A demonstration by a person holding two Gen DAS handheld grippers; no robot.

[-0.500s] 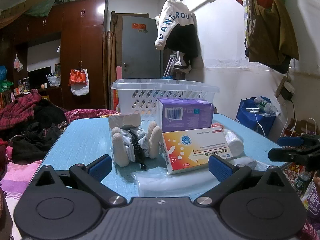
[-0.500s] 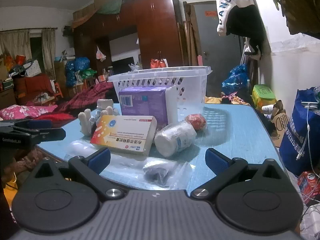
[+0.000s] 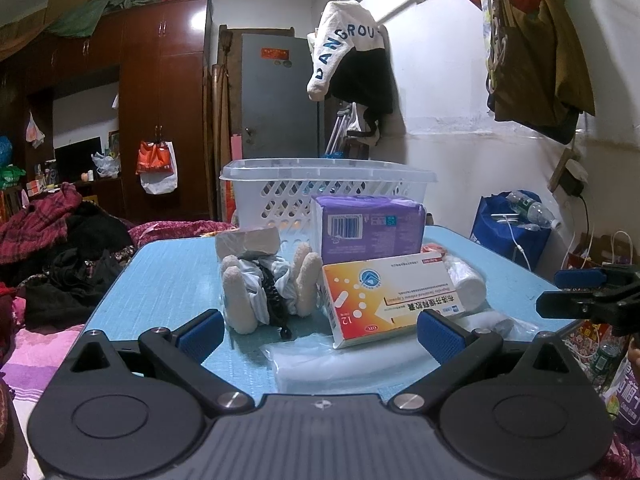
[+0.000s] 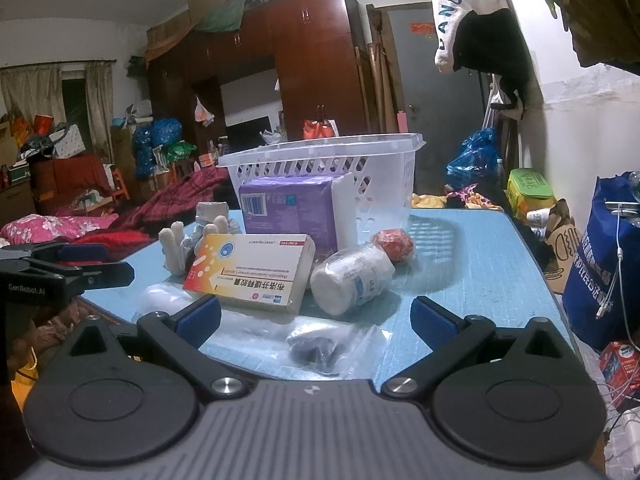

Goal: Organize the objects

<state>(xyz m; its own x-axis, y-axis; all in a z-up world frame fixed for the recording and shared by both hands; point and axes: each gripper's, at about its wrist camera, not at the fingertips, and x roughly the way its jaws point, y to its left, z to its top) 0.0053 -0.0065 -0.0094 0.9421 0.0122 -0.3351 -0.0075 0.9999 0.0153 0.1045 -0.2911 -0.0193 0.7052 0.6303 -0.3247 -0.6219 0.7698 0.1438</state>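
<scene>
A blue table [image 3: 168,272] in a cluttered bedroom carries a white basket [image 3: 280,196] with a medicine box [image 3: 392,296] before it. Left gripper [image 3: 318,330] and right gripper [image 4: 316,318] both stand spread wide, empty. Only the right wrist view shows the bagged dark item [image 4: 314,348].

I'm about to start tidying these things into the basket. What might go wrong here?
The white bottle lies on its side and could roll off the table if nudged. The medicine box rests tilted and may slip when gripped. The clear bag is limp and slippery for open pads.

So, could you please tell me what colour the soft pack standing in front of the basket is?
Purple, with a white barcode panel: the soft pack shows best in the left wrist view.
</scene>
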